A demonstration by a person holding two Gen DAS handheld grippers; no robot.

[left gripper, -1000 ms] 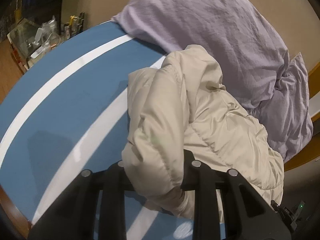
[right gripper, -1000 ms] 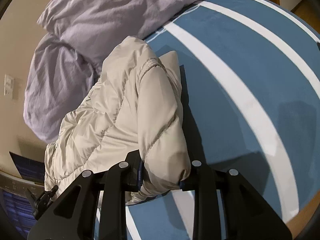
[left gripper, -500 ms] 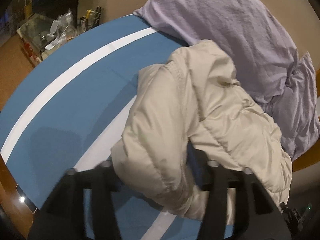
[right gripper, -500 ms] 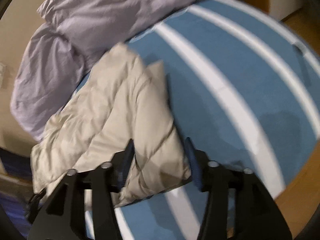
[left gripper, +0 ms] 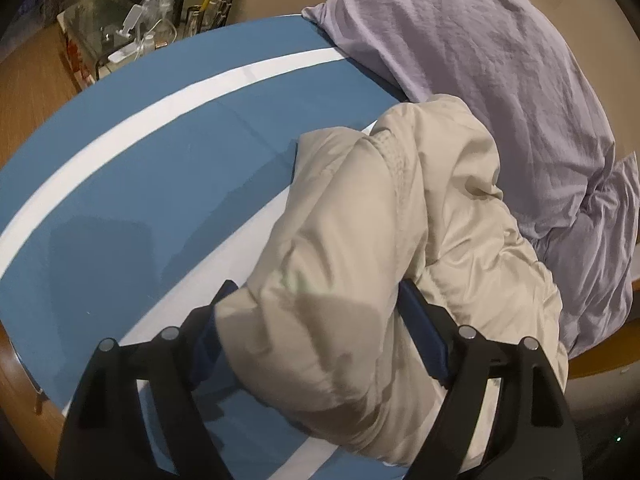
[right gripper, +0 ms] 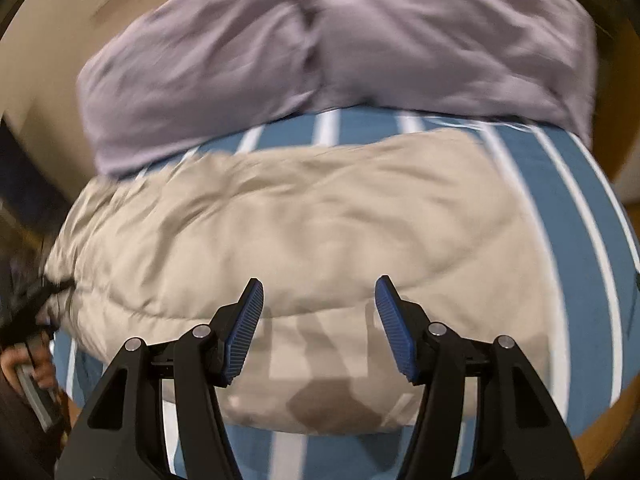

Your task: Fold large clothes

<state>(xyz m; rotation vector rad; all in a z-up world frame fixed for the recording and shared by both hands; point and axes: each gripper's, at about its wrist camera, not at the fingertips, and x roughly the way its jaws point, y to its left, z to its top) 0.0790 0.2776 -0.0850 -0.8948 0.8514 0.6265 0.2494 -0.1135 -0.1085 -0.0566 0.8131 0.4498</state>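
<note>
A beige puffer jacket (left gripper: 384, 240) lies folded on a blue bed cover with white stripes (left gripper: 140, 168). In the left wrist view my left gripper (left gripper: 316, 332) has its jaws wide apart with a bulge of the jacket between them, not pinched. In the right wrist view the jacket (right gripper: 320, 224) lies across the bed as a broad bundle. My right gripper (right gripper: 318, 328) is open and empty, held above the jacket's near edge. The right view is blurred by motion.
Lilac pillows (left gripper: 500, 72) lie at the head of the bed behind the jacket, also in the right wrist view (right gripper: 320, 48). A cluttered side table (left gripper: 120, 40) stands past the bed's far left corner. The wooden floor (left gripper: 24, 100) shows beyond the bed edge.
Both grippers have let go of the jacket and opened. The right gripper has pulled back and swung round, so it now faces the jacket square on. The left jaws have spread wider.
</note>
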